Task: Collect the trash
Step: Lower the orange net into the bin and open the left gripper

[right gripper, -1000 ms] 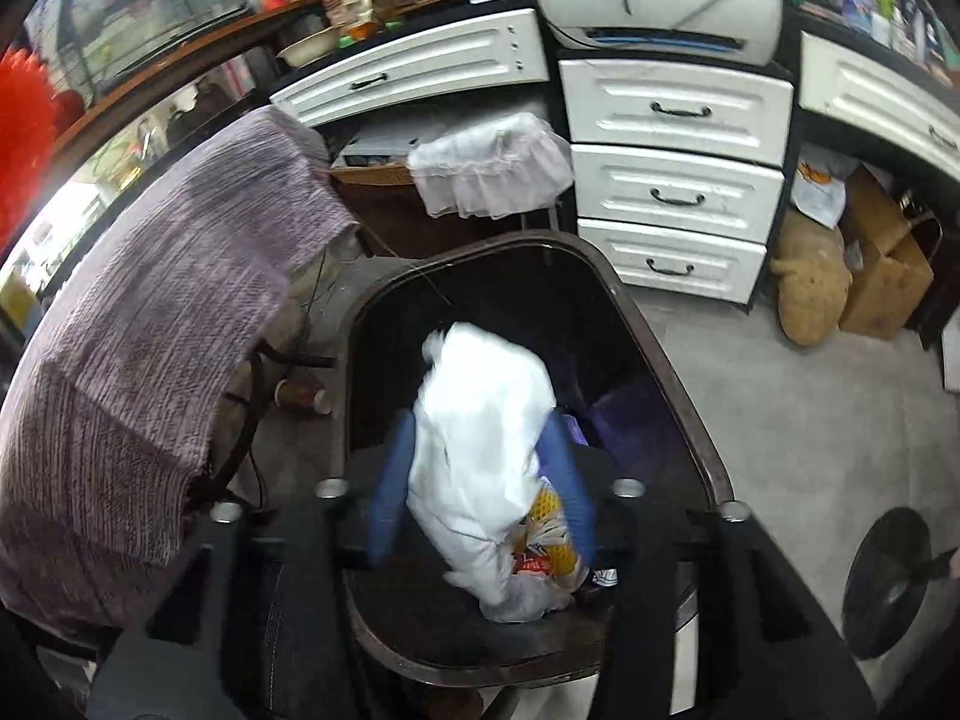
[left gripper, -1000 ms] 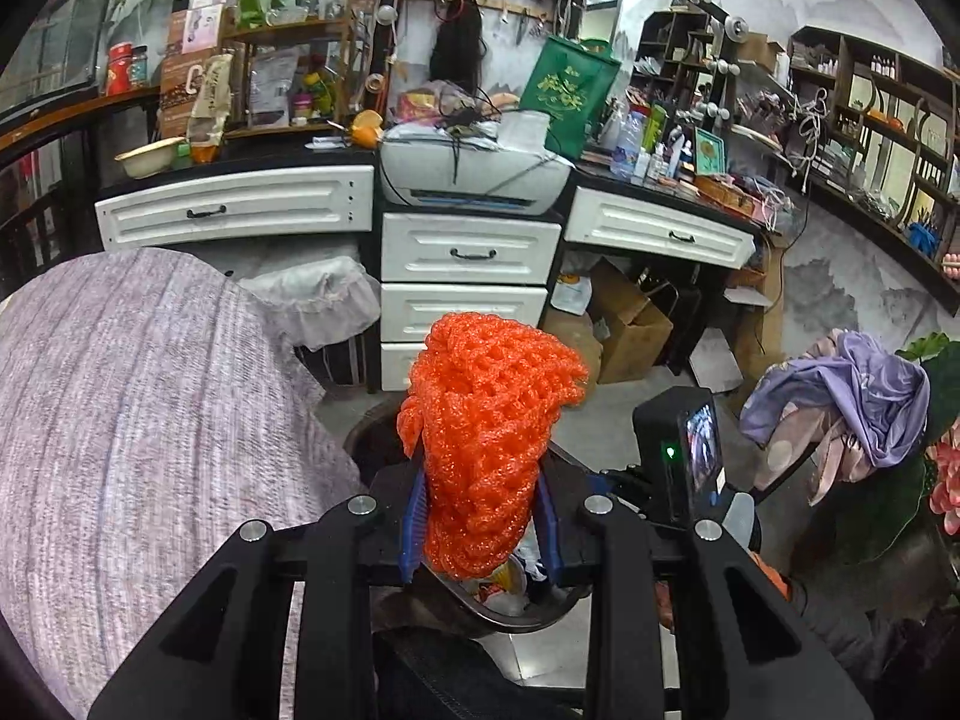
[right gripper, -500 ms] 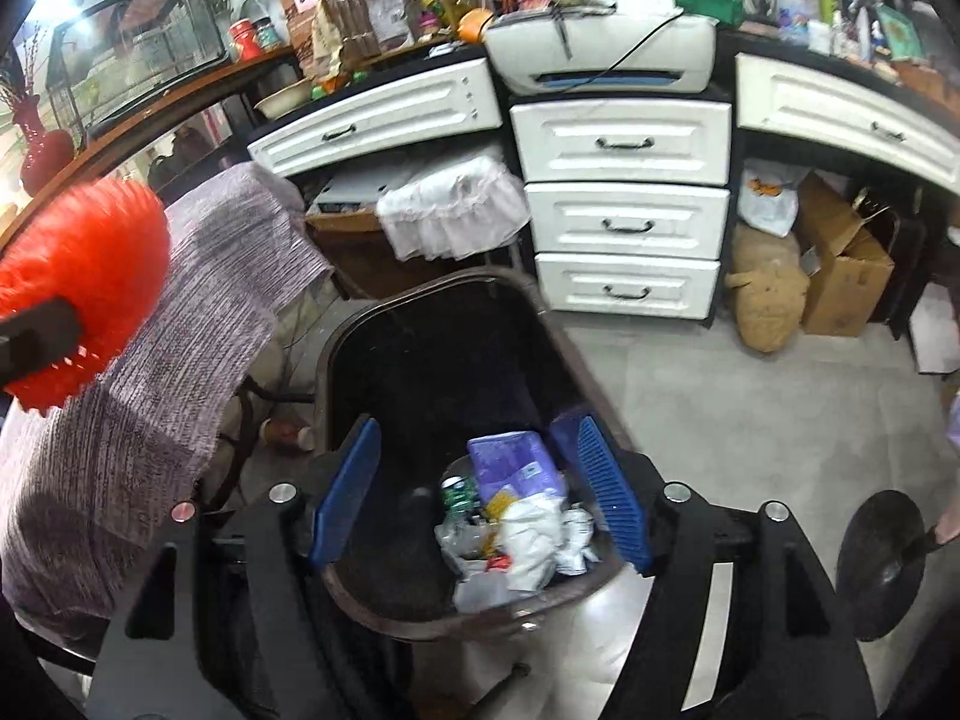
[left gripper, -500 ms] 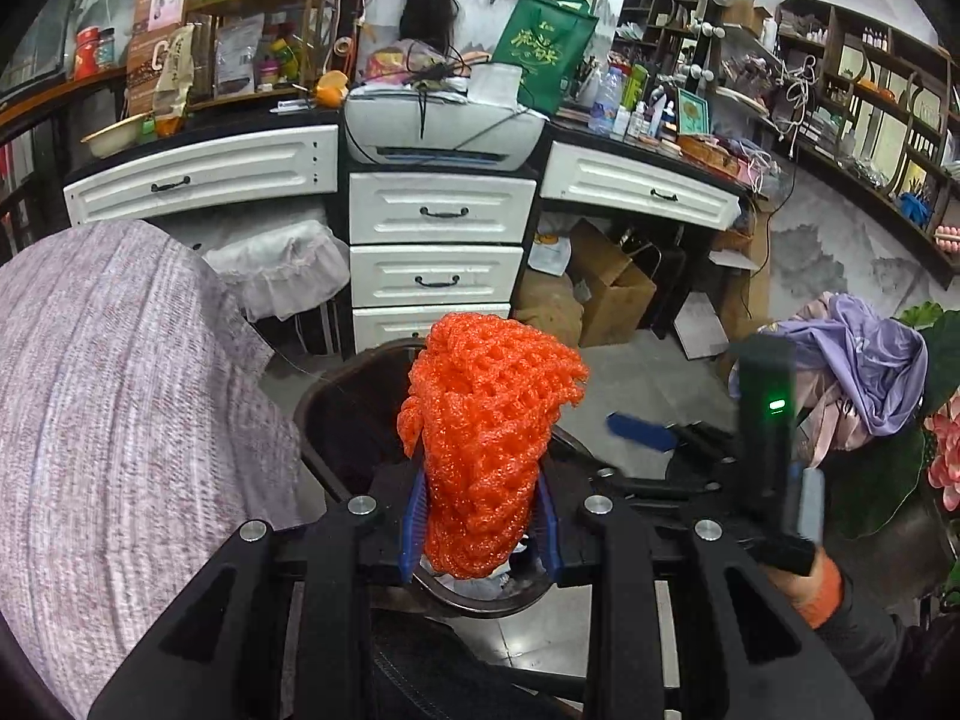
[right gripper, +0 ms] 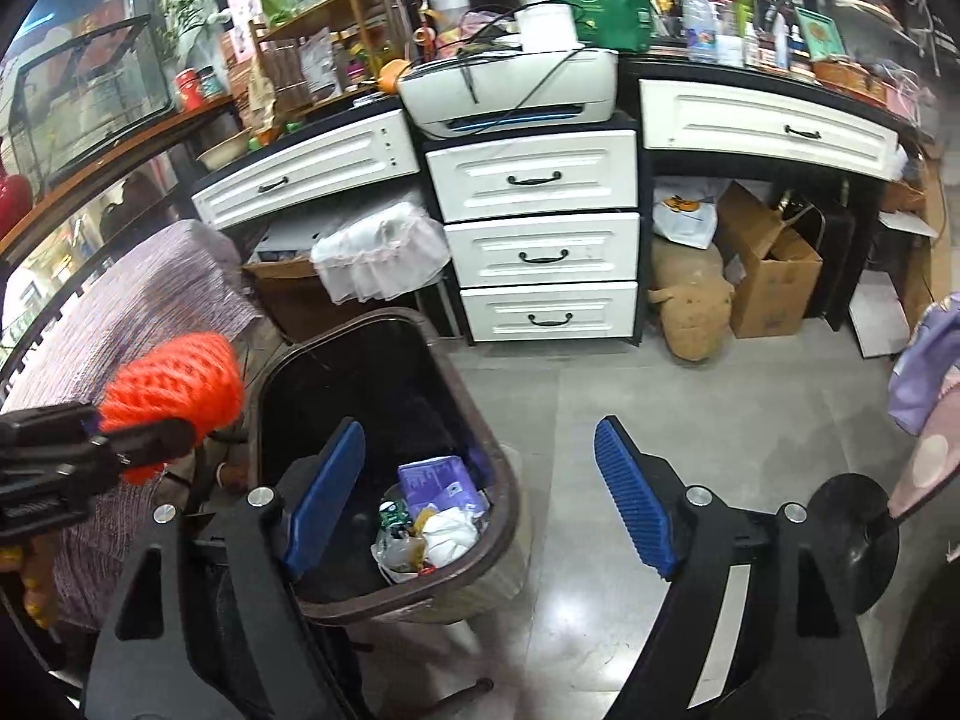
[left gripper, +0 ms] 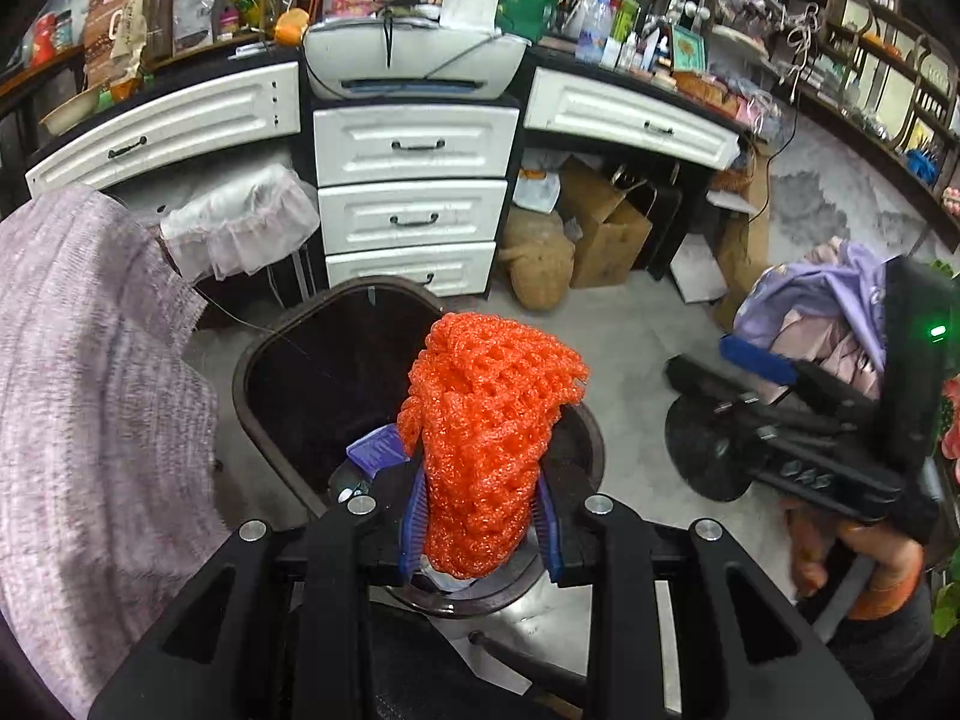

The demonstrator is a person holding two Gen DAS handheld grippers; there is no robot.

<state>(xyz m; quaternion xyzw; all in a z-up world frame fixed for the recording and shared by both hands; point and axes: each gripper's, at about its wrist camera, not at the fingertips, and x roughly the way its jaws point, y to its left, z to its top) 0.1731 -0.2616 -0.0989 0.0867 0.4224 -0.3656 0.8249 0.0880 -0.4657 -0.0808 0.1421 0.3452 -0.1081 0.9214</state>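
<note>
My left gripper [left gripper: 480, 516] is shut on an orange foam fruit net [left gripper: 489, 438], held right above the near end of a dark brown trash bin [left gripper: 252, 396]. The same net [right gripper: 174, 381] shows at the left of the right wrist view. My right gripper [right gripper: 480, 498] hangs beside the bin [right gripper: 510, 510], its jaws still opening with nothing between them. Inside the bin lie a purple packet [right gripper: 441, 483], crumpled white paper [right gripper: 450, 534] and other scraps. The right gripper [left gripper: 762, 360] also appears at the right edge of the left wrist view.
White drawers [right gripper: 540, 246] with a printer [right gripper: 510, 90] on top stand behind the bin. A grey knitted cover [left gripper: 78, 390] drapes a seat to the left. Cardboard boxes [right gripper: 768, 276] and a sack [right gripper: 690, 312] sit under the desk. A round black base [right gripper: 852, 540] rests on the floor right.
The right gripper let the white paper drop into the bin, opened wide and drew off to the right. The left gripper carried the orange net down over the bin.
</note>
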